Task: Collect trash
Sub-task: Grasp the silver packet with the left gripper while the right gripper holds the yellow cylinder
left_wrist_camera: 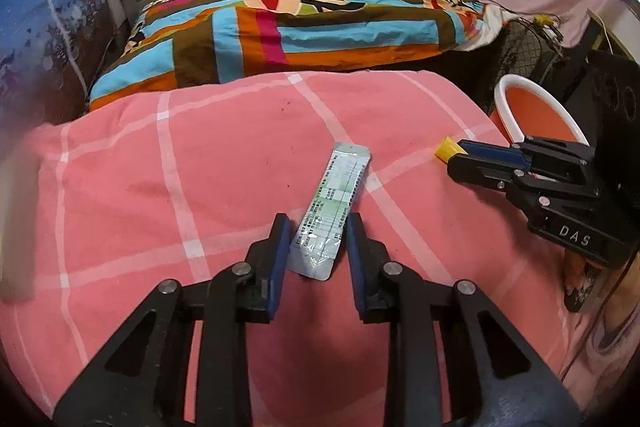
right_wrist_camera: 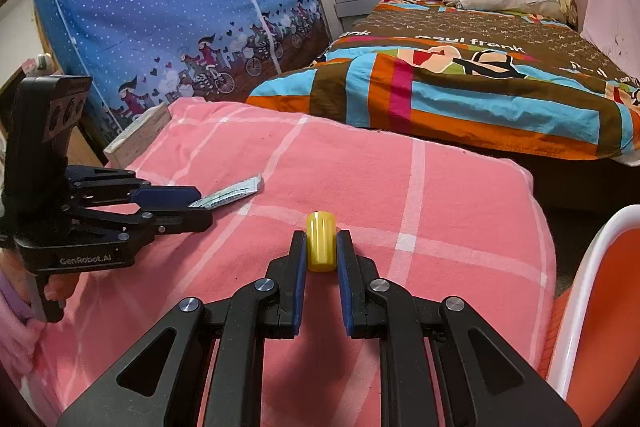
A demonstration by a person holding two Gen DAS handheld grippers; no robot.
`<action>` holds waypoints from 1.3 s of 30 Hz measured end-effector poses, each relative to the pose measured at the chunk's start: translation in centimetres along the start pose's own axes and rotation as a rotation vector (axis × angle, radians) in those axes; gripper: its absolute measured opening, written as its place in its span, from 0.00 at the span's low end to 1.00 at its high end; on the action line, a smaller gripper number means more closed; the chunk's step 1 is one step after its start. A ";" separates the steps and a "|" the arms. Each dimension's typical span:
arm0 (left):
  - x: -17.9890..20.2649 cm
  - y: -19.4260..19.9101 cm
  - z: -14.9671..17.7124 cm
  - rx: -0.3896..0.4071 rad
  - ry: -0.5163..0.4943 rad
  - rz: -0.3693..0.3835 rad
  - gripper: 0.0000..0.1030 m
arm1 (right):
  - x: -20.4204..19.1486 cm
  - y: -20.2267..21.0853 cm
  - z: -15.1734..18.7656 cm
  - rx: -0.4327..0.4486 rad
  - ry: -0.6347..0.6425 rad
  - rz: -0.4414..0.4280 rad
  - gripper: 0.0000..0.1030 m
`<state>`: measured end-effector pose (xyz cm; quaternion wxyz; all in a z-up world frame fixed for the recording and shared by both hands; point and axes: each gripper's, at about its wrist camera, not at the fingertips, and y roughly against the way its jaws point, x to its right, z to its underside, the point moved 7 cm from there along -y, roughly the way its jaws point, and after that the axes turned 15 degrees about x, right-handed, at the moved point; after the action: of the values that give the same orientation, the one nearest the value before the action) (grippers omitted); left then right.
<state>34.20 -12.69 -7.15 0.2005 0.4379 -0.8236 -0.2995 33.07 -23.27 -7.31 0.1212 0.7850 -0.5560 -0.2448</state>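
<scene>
Foil packet (left_wrist_camera: 329,213) lies lengthwise between left tongs (left_wrist_camera: 318,231), spread, no grip | yellow cap (right_wrist_camera: 321,247) pinched by right tongs (right_wrist_camera: 321,251) | orange bin (left_wrist_camera: 538,115) rightward

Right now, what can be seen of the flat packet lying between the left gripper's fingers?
The packet is a long, flat, silvery sachet with rounded corners and green and white print, seemingly foil or plastic. It lies flat on the pink checked cloth, its near end between the open fingers of the left gripper. Whether the pads touch it cannot be told.
</scene>
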 end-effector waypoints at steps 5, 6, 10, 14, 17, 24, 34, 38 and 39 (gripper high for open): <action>0.2 1.2 0.8 0.050 0.101 -0.019 0.29 | -0.3 0.1 0.0 0.009 0.020 -0.002 0.12; 0.2 1.5 1.0 0.066 0.130 -0.021 0.28 | -0.5 0.2 0.1 0.013 0.025 -0.004 0.12; 0.7 2.8 2.1 0.115 0.221 -0.040 0.28 | -1.0 0.7 0.1 0.033 0.042 -0.012 0.12; 0.8 4.2 2.7 0.171 0.289 -0.062 0.22 | -1.5 1.6 -0.1 0.075 0.045 -0.018 0.12; 1.2 4.5 3.5 0.161 0.308 -0.062 0.22 | -1.7 2.2 0.1 0.093 0.037 -0.029 0.12; 1.6 4.5 3.7 0.168 0.252 -0.107 0.24 | -2.1 2.5 0.5 0.086 0.040 -0.019 0.12; 1.6 4.0 3.8 0.166 0.129 -0.165 0.44 | -2.1 1.4 1.5 0.016 0.061 -0.001 0.13; 1.9 3.7 3.9 0.143 0.102 -0.154 0.43 | -2.1 1.3 1.7 0.008 0.062 -0.002 0.13; 2.0 3.6 3.9 0.142 0.103 -0.153 0.42 | -2.1 1.3 1.7 0.007 0.060 -0.003 0.13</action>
<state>28.65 -11.56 -7.43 0.1876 0.5274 -0.7955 -0.2320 30.60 -21.67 -7.67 0.1347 0.7933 -0.5519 -0.2191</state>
